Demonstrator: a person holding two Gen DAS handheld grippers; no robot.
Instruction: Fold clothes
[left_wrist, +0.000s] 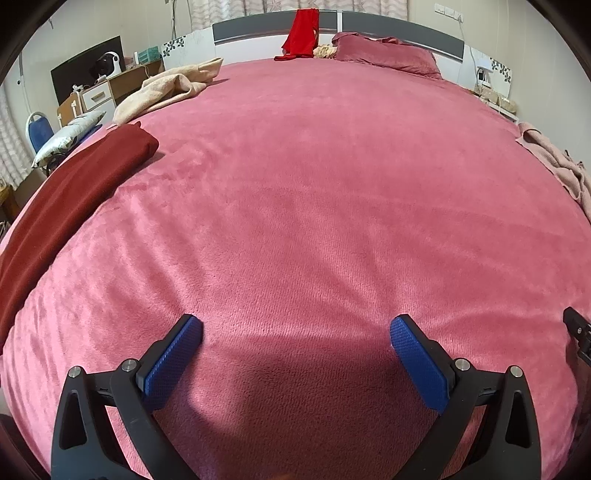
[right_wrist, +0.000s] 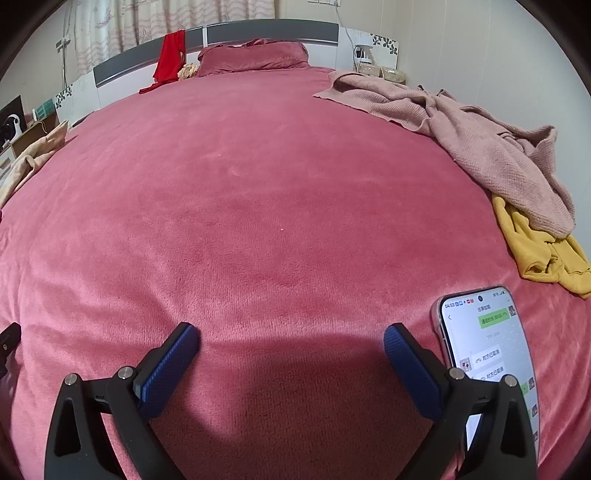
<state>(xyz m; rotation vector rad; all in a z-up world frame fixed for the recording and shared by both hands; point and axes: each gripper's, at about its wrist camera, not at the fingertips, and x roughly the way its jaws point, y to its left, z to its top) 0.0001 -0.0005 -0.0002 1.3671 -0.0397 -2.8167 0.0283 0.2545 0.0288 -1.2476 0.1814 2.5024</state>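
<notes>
Both hand-held grippers spread wide, nothing between the pads, hovering over bare pink bed (right_wrist: 258, 184). Right hand-held gripper (right_wrist: 291, 341) is nearer the unfolded pile: mauve knit sweater (right_wrist: 480, 136) and yellow garment (right_wrist: 535, 251) lie up-right of it, long axis along the right bed edge. Left hand-held gripper (left_wrist: 296, 332) sits well apart from it; folded dark-red garment (left_wrist: 74, 192) on its left.

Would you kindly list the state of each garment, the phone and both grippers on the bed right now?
left gripper: open, empty
right gripper: open, empty
dark red garment: folded, lying flat
mauve knit garment: crumpled, unfolded
yellow garment: crumpled, partly under the mauve one
beige garment: rumpled
bright red garment: draped over the headboard
phone: screen lit
</notes>
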